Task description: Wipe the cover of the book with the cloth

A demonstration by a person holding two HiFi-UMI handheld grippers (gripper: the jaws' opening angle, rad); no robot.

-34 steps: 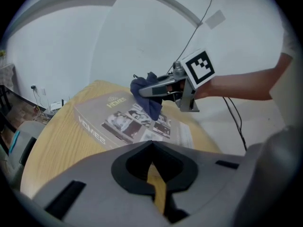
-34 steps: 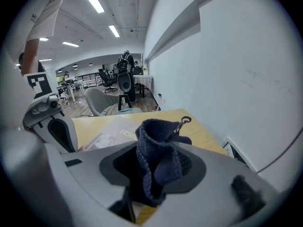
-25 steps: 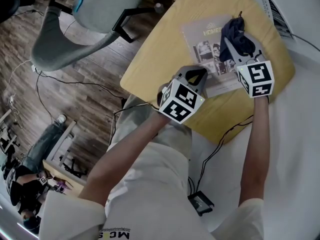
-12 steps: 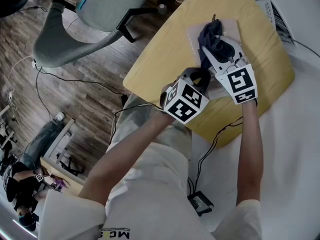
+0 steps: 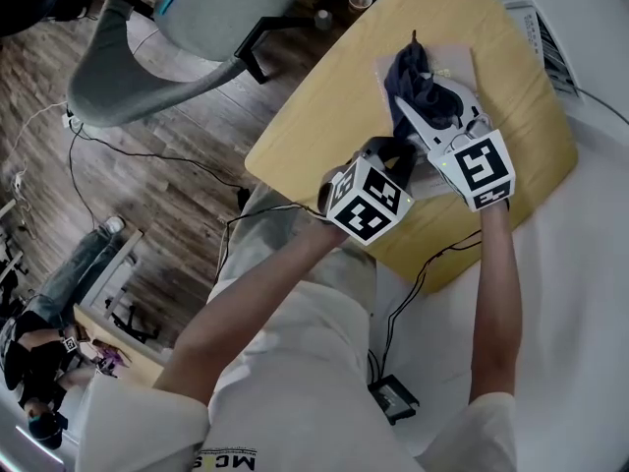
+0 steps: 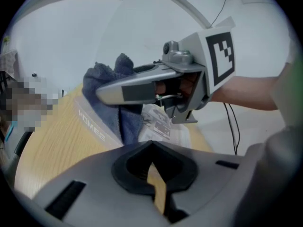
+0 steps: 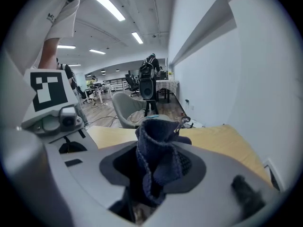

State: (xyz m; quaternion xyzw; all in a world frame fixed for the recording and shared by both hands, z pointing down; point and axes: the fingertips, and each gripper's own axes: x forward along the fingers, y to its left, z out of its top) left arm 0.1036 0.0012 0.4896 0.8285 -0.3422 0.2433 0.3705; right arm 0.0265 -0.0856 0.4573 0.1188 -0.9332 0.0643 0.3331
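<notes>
The book [image 5: 454, 63] lies flat on the yellow table [image 5: 324, 116], toward the table's far right part. Most of its cover is hidden under the cloth [image 5: 413, 77]. Its long axis seems to run away from the person, tilted a little to the right. In the left gripper view the title lettering shows to the left of the cloth, so the book's head probably points to the far side.

The dark blue cloth is bunched and sits on the cover. The right gripper [image 5: 418, 104] has its jaws clamped on it: in the right gripper view a thick fold stands up between them. Holding it by a bunch lets the loose folds drag over the cover, which suits wiping. The gripper lies low and reaches across the book from the near side, likely so that a stroke can run along the cover.

The left gripper [image 5: 390, 153] sits just beside the book's near left corner. Its jaws are drawn together to a thin slit with nothing between them; only the table shows through. It is probably there to steady the book, though I cannot tell whether it touches it.

A grey chair [image 5: 187, 28] stands beyond the table.
</notes>
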